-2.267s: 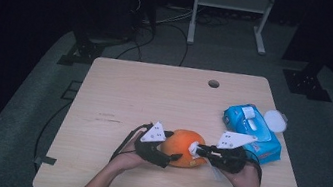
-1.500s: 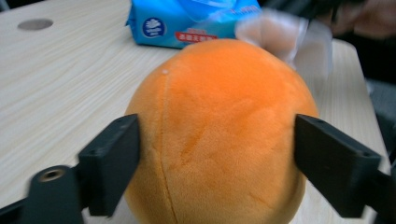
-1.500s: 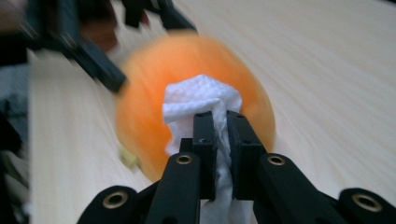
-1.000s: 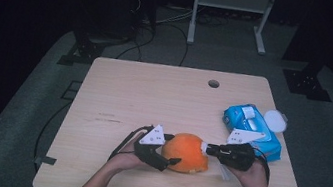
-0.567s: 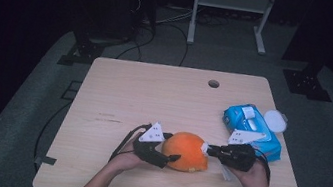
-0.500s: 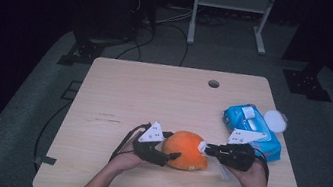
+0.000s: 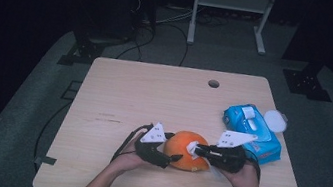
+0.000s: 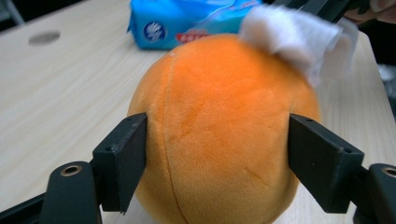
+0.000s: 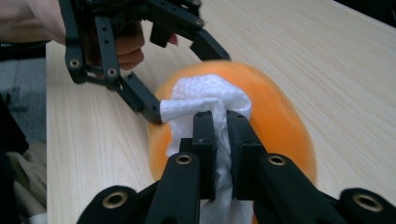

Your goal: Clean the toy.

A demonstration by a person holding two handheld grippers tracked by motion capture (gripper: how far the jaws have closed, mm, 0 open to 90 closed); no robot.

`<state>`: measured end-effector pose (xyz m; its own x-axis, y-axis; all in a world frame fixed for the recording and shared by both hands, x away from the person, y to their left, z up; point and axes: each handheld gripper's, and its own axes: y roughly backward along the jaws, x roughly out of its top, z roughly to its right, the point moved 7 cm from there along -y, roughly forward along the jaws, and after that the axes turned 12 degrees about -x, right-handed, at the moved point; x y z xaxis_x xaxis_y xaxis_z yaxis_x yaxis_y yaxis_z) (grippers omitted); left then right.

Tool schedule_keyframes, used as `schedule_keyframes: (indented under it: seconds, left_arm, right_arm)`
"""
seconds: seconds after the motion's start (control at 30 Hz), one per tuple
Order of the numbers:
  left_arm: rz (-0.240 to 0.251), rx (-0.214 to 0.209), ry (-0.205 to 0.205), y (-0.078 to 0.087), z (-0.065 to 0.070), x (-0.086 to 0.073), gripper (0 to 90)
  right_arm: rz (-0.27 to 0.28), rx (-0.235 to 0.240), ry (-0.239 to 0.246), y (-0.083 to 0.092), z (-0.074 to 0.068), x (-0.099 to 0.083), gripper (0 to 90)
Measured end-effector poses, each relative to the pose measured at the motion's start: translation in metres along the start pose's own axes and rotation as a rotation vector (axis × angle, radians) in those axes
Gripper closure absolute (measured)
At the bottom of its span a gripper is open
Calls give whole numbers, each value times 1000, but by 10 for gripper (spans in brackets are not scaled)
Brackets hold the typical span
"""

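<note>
An orange plush ball (image 7: 184, 153) rests on the wooden table (image 7: 144, 95) near its front edge. My left gripper (image 7: 171, 153) comes at it from the left, and in the left gripper view both pads touch the sides of the ball (image 8: 219, 135). Those jaws have just been opening a little with the ball still between them. My right gripper (image 7: 197, 151) reaches in from the right, shut on a folded white wipe (image 9: 201, 95). The wipe (image 8: 289, 37) lies pressed against the ball's upper side (image 9: 275, 116).
A blue pack of wipes (image 7: 252, 130) lies at the right of the table, with a round white lid (image 7: 275, 121) beside it. A cable hole (image 7: 213, 84) sits near the far edge. The far and left parts of the tabletop are bare wood.
The right gripper has slid the wipe leftward, farther onto the ball. The left hand and the ball have stayed where they were.
</note>
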<state>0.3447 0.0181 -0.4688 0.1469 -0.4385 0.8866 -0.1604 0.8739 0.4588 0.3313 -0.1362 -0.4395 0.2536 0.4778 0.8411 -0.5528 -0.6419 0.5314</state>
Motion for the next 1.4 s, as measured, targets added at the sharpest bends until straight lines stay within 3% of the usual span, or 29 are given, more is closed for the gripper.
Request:
schedule_keyframes:
  seconds: [0.1,0.13,0.23,0.3,0.33,0.37,0.4,0.47,0.53,0.57,0.6,0.63,0.67,0.73,0.83,0.87,0.9,0.97,1.0,1.07,1.13,1.17,1.23,1.3,1.33,1.4]
  left_arm:
    - [-3,3,-17,0,2,2,229]
    - [7,4,2,1,0,1,199]
    - [-1,19,46,-1,-5,-4,108]
    - [-1,17,47,-2,-6,-6,112]
    - [2,11,49,-3,-5,-7,112]
    - [0,13,31,-3,-4,-5,145]
    - [8,27,-3,-3,0,1,227]
    - [-5,21,-56,-4,6,7,239]
    - [-11,19,-71,-4,8,7,238]
    - [-2,9,-44,-3,6,5,196]
    - [-2,9,-44,-3,6,5,166]
    - [-1,2,-16,-3,3,3,120]
    - [-3,3,12,-3,0,1,120]
    - [3,7,59,-7,-4,-4,86]
    - [-10,12,40,-10,-2,-5,96]
    - [-13,32,20,-9,0,-2,189]
    - [-13,32,20,-9,0,-2,221]
    - [9,54,5,-7,2,7,245]
    - [5,57,-22,-8,5,11,249]
    - [5,55,-34,-10,6,11,234]
    - [6,50,-24,-10,5,10,204]
    - [-3,40,16,-11,1,4,117]
    - [-2,30,52,-10,-2,0,92]
    - [1,22,57,-10,-2,0,158]
    - [1,20,46,-9,-2,0,187]
    - [6,42,19,-9,1,8,237]
  right_arm:
    - [-11,-19,36,-2,-5,5,821]
    - [-19,-37,34,0,-1,4,822]
    - [-26,-72,0,3,13,-3,822]
    - [-21,-74,-47,5,19,-5,822]
    - [-21,-74,-47,5,19,-5,822]
    - [-19,-70,-46,5,18,-4,822]
    - [-5,-44,-17,1,6,2,822]
    - [1,-24,19,-3,-6,8,821]
    - [2,-21,33,-4,-10,11,821]
    - [0,-21,40,-4,-10,13,821]
    - [0,-21,40,-4,-10,13,821]
    - [-4,-47,26,-3,-1,9,822]
    - [-4,-47,26,-3,-1,9,822]
    - [-7,-61,-26,0,14,2,822]
    - [-9,-60,-39,0,16,0,821]
    - [-12,-74,-18,-2,13,1,822]
    - [-12,-74,-18,-2,13,1,822]
    - [0,-63,-4,-3,5,5,822]
    - [21,-45,13,-2,-4,12,821]
    - [29,-30,26,-2,-9,15,821]
    - [22,-34,28,-2,-9,15,821]
    - [11,-43,25,-3,-4,11,821]
    - [4,-50,6,-4,3,7,821]
    - [8,-52,-9,-3,7,6,821]
    - [11,-52,-31,-2,11,4,821]
    - [20,-61,-29,-2,10,6,821]
